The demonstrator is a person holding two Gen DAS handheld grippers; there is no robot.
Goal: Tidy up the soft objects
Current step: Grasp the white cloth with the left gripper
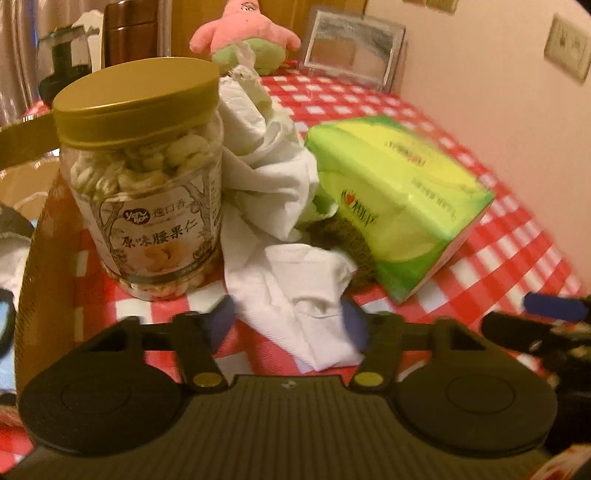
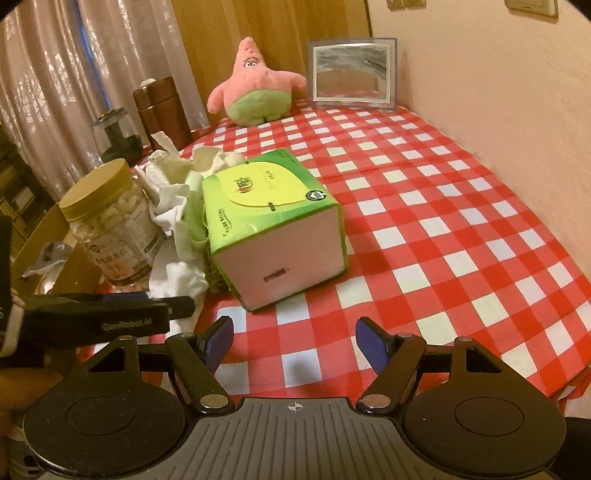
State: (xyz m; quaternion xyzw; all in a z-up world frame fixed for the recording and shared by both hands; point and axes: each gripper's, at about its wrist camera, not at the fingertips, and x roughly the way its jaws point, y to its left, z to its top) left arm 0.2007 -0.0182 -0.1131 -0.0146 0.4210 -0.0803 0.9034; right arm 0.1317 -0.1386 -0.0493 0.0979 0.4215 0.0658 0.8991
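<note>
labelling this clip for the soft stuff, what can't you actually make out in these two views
- Dark green knitted item: mostly hidden in both views under the tissue pack and white cloth.
- Left gripper: motion blur hides any contact with the cloth.
- Pink plush: head cut off in left wrist view.

A table (image 2: pixel 461 206) stands against a wall on its right. Near its left edge stands a jar (image 2: pixel 110 225). Just right of the jar lies a heap of cloth (image 2: pixel 173 206), and right of that, touching it, a tissue pack (image 2: pixel 273 221). A scrubby pad (image 2: pixel 216 273) lies tucked between cloth and pack. At the far end sit a plush toy (image 2: pixel 255 92) and, to its right, a mirror (image 2: pixel 352 74) propped upright. The left gripper (image 1: pixel 288 317) straddles the cloth's near end.
</note>
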